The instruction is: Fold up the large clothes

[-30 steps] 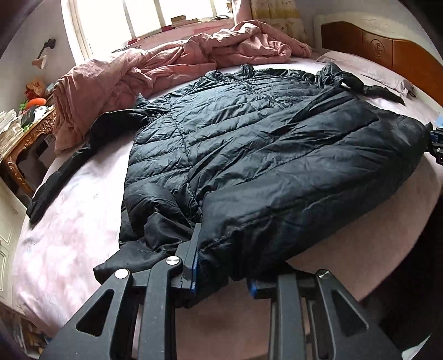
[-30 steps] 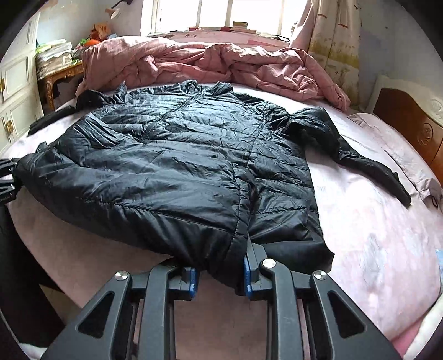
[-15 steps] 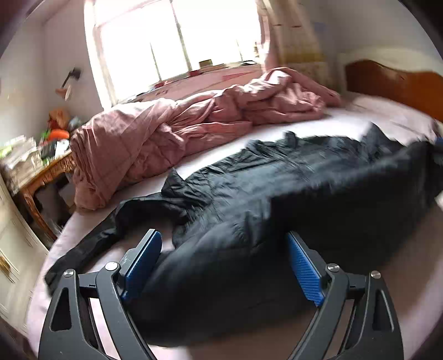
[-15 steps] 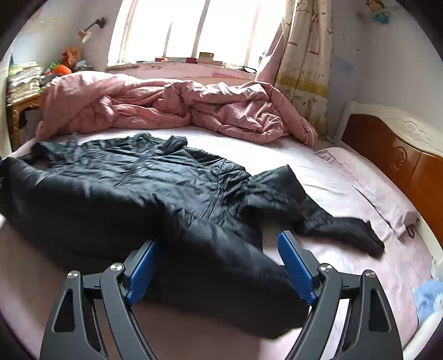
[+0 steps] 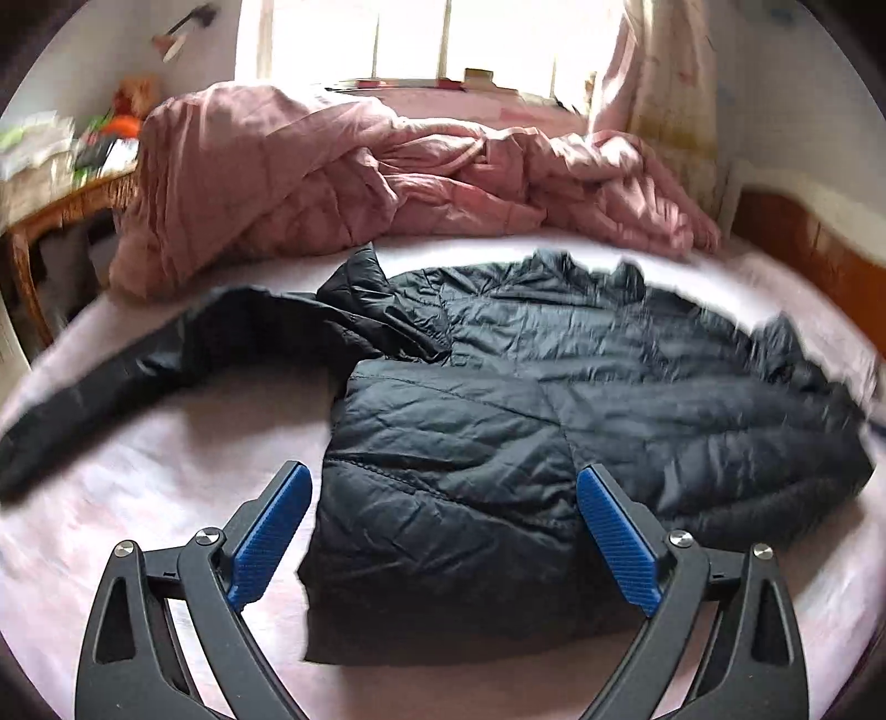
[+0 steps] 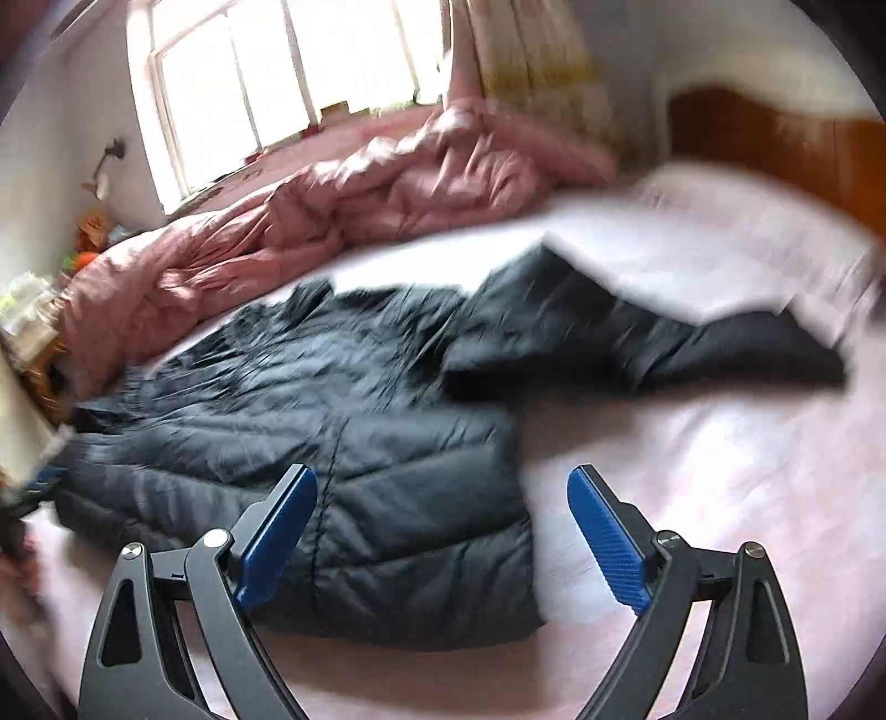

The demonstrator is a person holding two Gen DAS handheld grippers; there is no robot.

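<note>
Both grippers are spread wide and holding nothing, so the jacket is just lying on the bed on its own. The left gripper [image 5: 443,531] hovers low over the near hem of the black puffer jacket [image 5: 554,421], tilted down a bit, with its blue pads [image 5: 269,540] sitting either side of the folded-up bottom edge but not touching it as far as I can see. The right gripper [image 6: 443,537] is in much the same pose over the jacket [image 6: 332,443], except only its left pad sits over the fabric, while the right one is out over bare pink sheet [image 6: 692,471] beside the jacket's corner. The jacket is spread on the pink sheet [image 5: 166,471] with its lower half folded up over the body, one sleeve [image 5: 138,365] trailing away to the left of the jacket in the left wrist view and the other sleeve [image 6: 664,343] stretched out to the right in the right wrist view. Behind the jacket there's a big rumpled pink duvet [image 5: 360,177] heaped under the window [image 5: 443,39], a wooden headboard [image 6: 775,144] off to the jacket's right, and a cluttered wooden desk [image 5: 66,188] off to its left. The right wrist view is pretty motion-blurred, so fine detail there is hard to make out
</note>
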